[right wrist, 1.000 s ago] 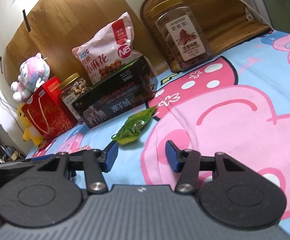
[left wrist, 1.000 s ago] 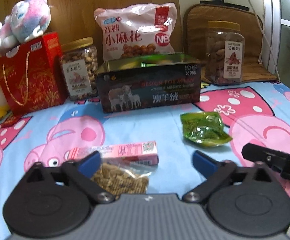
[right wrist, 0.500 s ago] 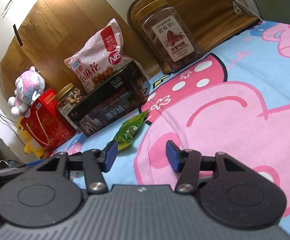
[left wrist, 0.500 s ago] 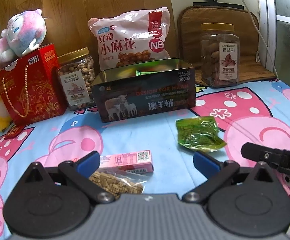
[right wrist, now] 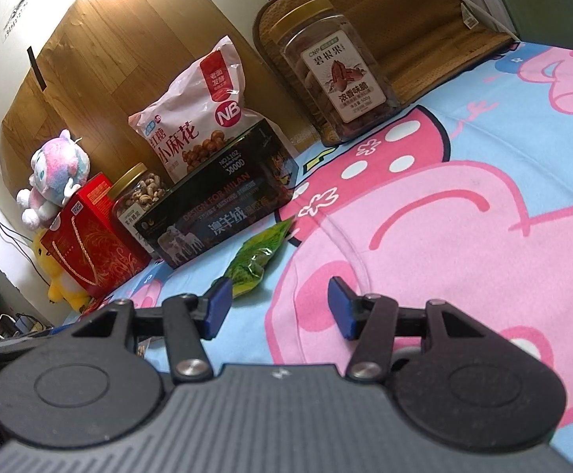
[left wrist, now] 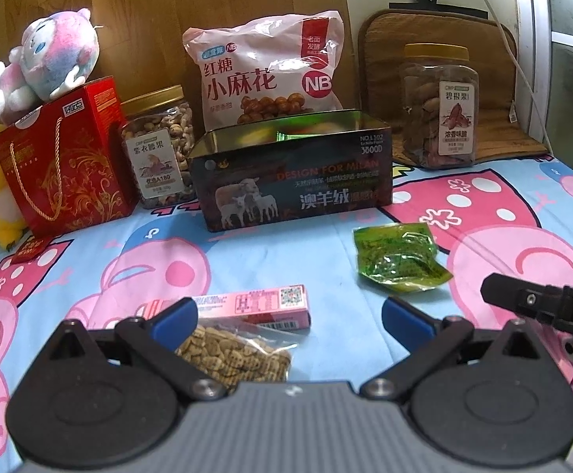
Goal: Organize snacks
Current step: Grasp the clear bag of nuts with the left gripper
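The open dark tin [left wrist: 294, 181] stands at the back of the bed [left wrist: 286, 252], mouth upward and already holding a few packets, which marks it as the likely collecting point for the loose snacks. Three items lie outside it on the cartoon sheet: a pink box [left wrist: 254, 306], a clear biscuit pouch [left wrist: 235, 354] touching its near edge, and a green packet [left wrist: 398, 260] lying well to the right. The left gripper [left wrist: 288, 321] is held low with its jaws spread wide and empty, its left finger over the end of the box and pouch, presumably lined up for that pair. The right gripper [right wrist: 280, 307] is likewise parted and carries nothing; the green packet [right wrist: 256, 260] sits just beyond its left finger. Jars, a large pink bag [left wrist: 266, 75] and a red gift bag [left wrist: 65, 165] line the wall upright, apparently set aside as already in place
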Tool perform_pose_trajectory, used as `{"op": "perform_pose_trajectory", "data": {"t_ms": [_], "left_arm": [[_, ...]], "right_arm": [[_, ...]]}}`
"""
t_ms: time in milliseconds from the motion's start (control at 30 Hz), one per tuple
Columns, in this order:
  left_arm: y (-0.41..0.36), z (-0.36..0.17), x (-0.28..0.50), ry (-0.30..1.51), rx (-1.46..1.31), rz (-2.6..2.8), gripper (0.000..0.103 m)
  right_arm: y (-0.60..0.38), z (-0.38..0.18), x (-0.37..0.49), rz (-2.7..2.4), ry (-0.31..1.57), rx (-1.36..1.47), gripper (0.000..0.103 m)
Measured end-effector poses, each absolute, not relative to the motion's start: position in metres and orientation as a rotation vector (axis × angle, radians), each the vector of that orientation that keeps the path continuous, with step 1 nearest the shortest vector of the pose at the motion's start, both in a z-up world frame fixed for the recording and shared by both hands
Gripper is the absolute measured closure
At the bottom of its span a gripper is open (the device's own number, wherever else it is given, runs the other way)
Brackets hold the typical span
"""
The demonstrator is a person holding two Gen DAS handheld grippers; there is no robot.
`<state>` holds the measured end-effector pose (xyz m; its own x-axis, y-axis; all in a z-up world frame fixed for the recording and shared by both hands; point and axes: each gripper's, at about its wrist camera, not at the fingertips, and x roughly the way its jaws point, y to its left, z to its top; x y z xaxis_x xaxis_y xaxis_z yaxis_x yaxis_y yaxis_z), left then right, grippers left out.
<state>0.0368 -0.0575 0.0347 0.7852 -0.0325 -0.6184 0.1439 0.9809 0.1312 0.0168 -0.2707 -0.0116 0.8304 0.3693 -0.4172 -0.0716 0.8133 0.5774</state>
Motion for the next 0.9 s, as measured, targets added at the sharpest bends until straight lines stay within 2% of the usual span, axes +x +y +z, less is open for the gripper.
{"op": "perform_pose_trajectory", "data": {"t_ms": [467, 733, 800, 900], "left_arm": [[-0.04, 0.046, 0.017, 0.639, 0.147, -0.15, 0.0], [0.04, 0.053, 0.002, 0.601, 0.025, -0.132, 0.0], [0.064, 0.054, -0.003, 0.591, 0.0, -0.11, 0.0], [0.089, 0.053, -0.002, 0.607, -0.042, -0.144, 0.0]], "right_arm": [[-0.259, -0.008, 0.014, 0.26, 0.529, 0.484, 0.046], [-0.237, -0.002, 0.003, 0.296, 0.494, 0.345, 0.048], [-0.23, -0.001, 0.002, 0.324, 0.502, 0.312, 0.057], [-0.214, -0.001, 0.004, 0.416, 0.549, 0.304, 0.063]]}}
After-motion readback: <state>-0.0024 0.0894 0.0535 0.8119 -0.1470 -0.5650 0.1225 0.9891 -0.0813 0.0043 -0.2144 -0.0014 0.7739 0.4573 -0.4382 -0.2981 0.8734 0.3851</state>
